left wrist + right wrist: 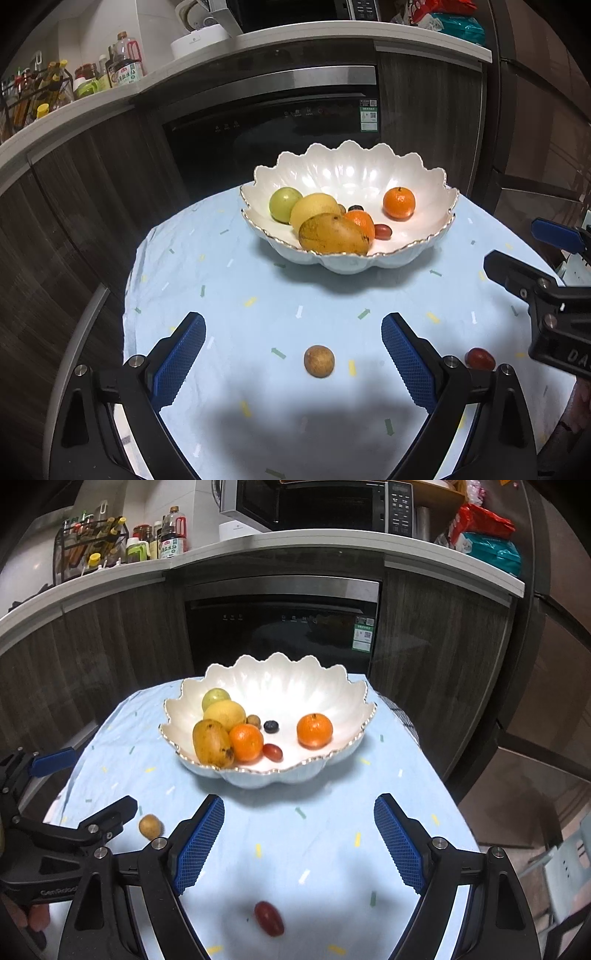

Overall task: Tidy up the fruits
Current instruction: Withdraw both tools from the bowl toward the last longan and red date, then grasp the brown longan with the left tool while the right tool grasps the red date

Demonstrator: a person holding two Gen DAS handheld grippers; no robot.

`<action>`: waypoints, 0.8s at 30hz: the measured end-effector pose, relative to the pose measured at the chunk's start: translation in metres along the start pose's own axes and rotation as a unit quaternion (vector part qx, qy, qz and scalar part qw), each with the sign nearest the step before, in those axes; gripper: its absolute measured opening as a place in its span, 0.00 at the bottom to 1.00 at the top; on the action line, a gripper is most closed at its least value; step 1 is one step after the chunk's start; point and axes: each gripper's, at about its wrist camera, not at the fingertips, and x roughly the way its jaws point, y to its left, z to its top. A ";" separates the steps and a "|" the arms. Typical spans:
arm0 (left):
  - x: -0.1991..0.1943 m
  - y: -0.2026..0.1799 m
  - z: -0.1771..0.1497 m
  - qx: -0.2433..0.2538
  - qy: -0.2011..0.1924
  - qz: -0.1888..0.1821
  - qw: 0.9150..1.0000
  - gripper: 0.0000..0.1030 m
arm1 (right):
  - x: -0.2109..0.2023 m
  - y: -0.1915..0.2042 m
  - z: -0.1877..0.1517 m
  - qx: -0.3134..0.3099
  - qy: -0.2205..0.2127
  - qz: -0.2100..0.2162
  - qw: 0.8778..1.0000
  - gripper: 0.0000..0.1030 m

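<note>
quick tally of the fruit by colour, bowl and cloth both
orange mandarins: 2
yellow lemon and yellow-brown mango: 2
green round fruit: 1
red grapes: 2
small tan-brown round fruits: 2
dark blueberry: 1
total: 10
</note>
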 end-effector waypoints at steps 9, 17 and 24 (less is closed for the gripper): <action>0.020 -0.004 -0.014 0.003 0.014 -0.005 1.000 0.88 | 0.011 0.014 -0.025 -0.010 0.034 0.014 0.999 0.70; 0.034 -0.012 -0.023 0.021 0.026 -0.016 0.999 0.76 | 0.015 0.012 -0.040 0.009 0.051 0.006 0.999 0.69; 0.052 -0.011 -0.025 0.018 0.047 -0.016 0.999 0.63 | 0.021 0.012 -0.051 0.024 0.073 0.001 0.997 0.59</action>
